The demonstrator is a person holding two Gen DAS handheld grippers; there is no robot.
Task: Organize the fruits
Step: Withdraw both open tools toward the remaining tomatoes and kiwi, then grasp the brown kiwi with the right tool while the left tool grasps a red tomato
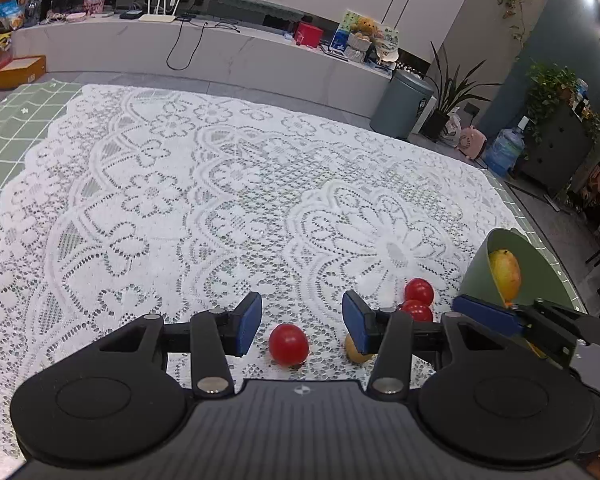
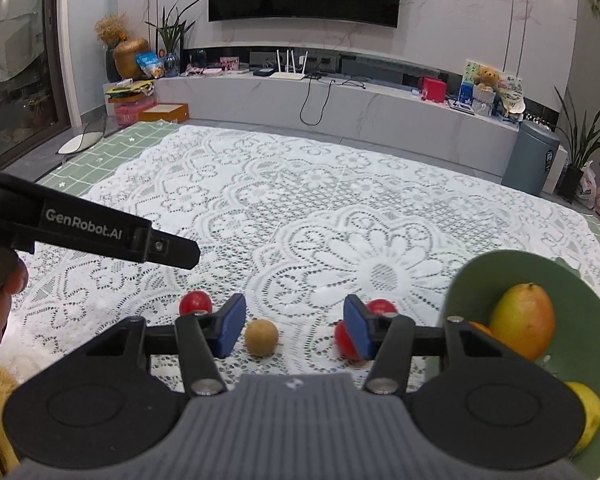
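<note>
Left gripper [image 1: 302,322] parted over red tomato [image 1: 288,345]; right gripper [image 2: 295,326] parted, empty, brown fruit [image 2: 261,337] between; green bowl [image 2: 580,304] beside

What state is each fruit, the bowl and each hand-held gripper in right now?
Small red tomato: loose on the white lace tablecloth, between open pads.
Round tan fruit: loose, between open pads.
Two more red tomatoes: loose, touching.
Green bowl: tilted, holding a yellow-orange mango.
Left hand-held gripper: open.
Right hand-held gripper: open.
</note>
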